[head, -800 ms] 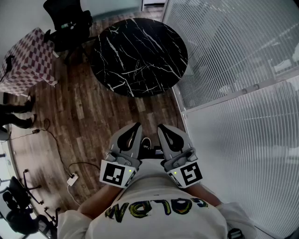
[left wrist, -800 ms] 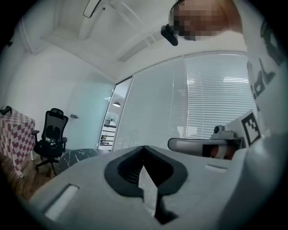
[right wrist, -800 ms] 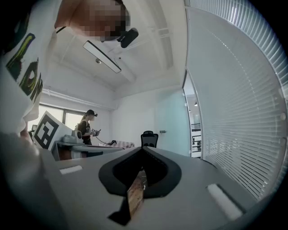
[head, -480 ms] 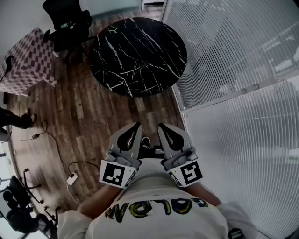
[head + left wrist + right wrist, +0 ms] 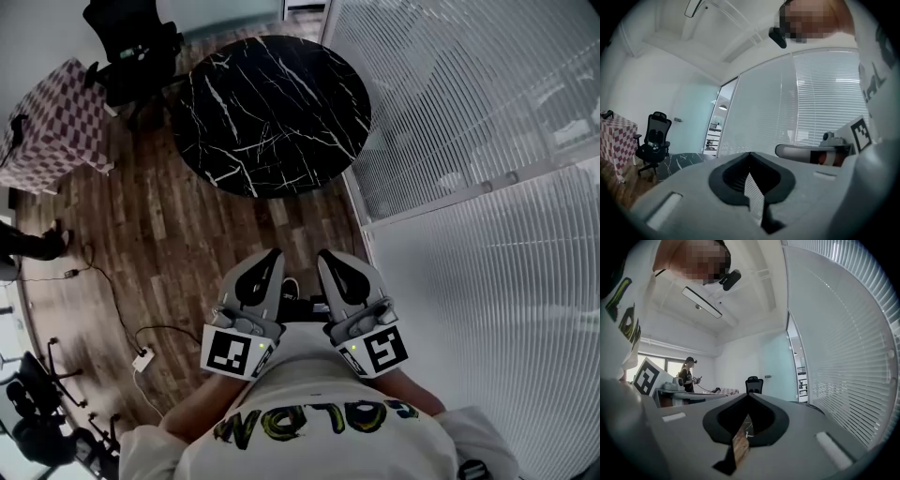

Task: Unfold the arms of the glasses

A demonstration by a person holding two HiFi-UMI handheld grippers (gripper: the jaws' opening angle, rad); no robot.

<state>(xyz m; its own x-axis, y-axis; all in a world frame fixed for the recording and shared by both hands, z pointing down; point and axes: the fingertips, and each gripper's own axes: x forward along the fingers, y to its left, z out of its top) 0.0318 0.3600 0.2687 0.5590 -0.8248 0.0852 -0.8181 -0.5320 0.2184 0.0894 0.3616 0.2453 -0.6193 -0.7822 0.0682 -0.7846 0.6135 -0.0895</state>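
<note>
The left gripper (image 5: 270,255) and the right gripper (image 5: 326,255) both have their jaws together, nothing between them, side by side at the person's chest, well apart from the black round table (image 5: 272,112); the glasses show in no view

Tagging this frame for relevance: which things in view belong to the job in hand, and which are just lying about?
Job: left gripper, shut, empty; right gripper, shut, empty. No glasses in view.
Lying about: black marble table; office chair; checkered tablecloth; floor power strip.
</note>
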